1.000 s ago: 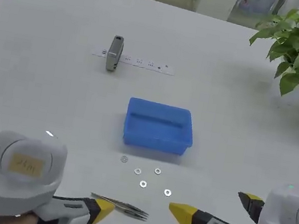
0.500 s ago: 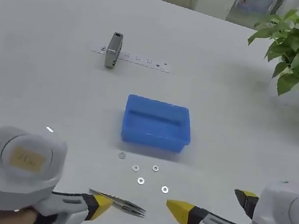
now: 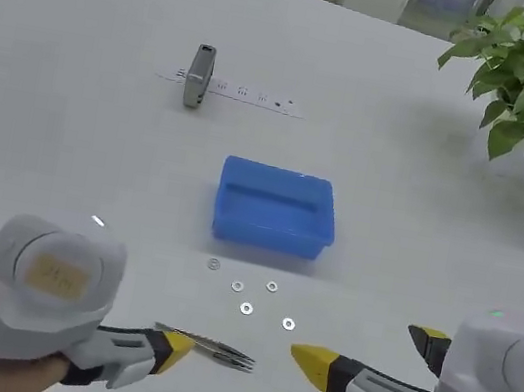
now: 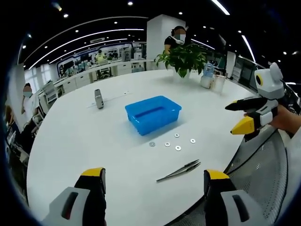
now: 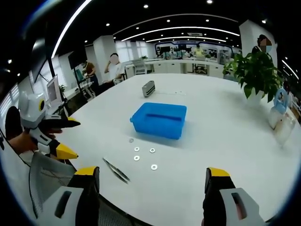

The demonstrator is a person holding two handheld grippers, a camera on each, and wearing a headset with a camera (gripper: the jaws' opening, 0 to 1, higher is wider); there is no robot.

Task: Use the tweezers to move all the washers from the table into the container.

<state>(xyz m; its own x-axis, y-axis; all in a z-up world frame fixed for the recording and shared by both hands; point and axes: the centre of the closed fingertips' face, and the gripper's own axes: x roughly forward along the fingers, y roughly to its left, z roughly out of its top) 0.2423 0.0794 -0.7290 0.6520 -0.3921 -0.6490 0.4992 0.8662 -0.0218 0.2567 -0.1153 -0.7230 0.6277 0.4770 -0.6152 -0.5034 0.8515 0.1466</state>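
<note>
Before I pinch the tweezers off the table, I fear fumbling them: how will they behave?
The tweezers look thin and lie flat on the smooth table, so they will probably skid or spin if nudged. They seem light and long, so a grip off their middle may let them tilt. Their slim arms will likely spring shut when squeezed.

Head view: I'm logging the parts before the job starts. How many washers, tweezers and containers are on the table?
Washers: 5
Tweezers: 1
Container: 1
Total: 7
</note>
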